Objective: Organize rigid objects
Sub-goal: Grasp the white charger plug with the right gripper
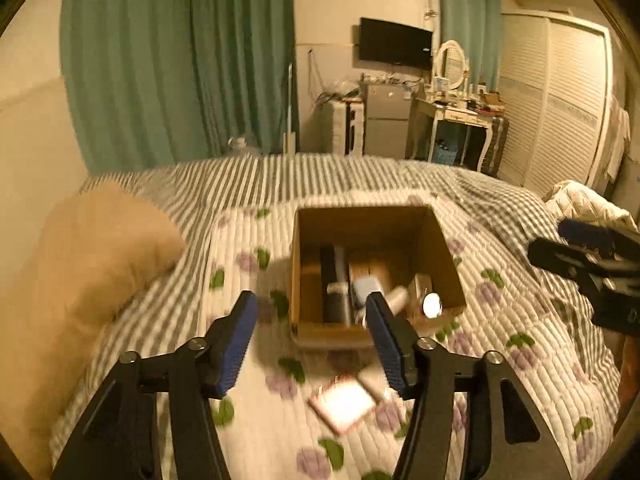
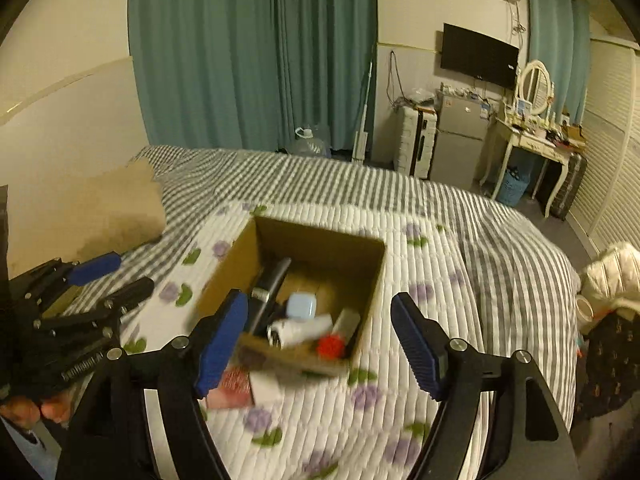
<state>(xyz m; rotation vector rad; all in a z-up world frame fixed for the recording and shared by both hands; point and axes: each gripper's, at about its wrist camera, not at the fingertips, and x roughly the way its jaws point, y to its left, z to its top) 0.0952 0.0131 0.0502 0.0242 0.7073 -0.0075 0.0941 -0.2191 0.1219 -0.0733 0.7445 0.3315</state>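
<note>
From the left wrist, the left gripper (image 1: 312, 328) hangs above the quilt (image 1: 248, 420) with its jaws spread wide and nothing between them. Ahead sits an open cardboard box (image 1: 316, 332). Inside, along its left wall, a long black tube (image 1: 335, 284) lies with its long axis running from the near wall toward the far one. Right of it are a pale blue case (image 1: 366, 286), a white bottle (image 1: 400, 298) lying on its side, and a shiny round item (image 1: 431, 305) in the near right corner; blur hides what that is. On the quilt just in front of the box lies a flat pink-edged card (image 1: 343, 404). The right gripper (image 1: 592, 256) shows at the right edge; its jaws cannot be judged here.

From the right wrist, the right gripper (image 2: 320, 336) has its jaws spread, empty, over the near side of the box (image 2: 372, 280). The tube (image 2: 272, 284) leans along the left wall, its far end pointing away and slightly right. The blue case (image 2: 302, 307) sits mid-box, the bottle (image 2: 300, 330) lies crosswise near the front wall, and a red ball (image 2: 331, 346) rests in the near corner. The card (image 2: 234, 388) lies just outside the box. The left gripper (image 2: 104, 276) is at the left, fingers parted.
</note>
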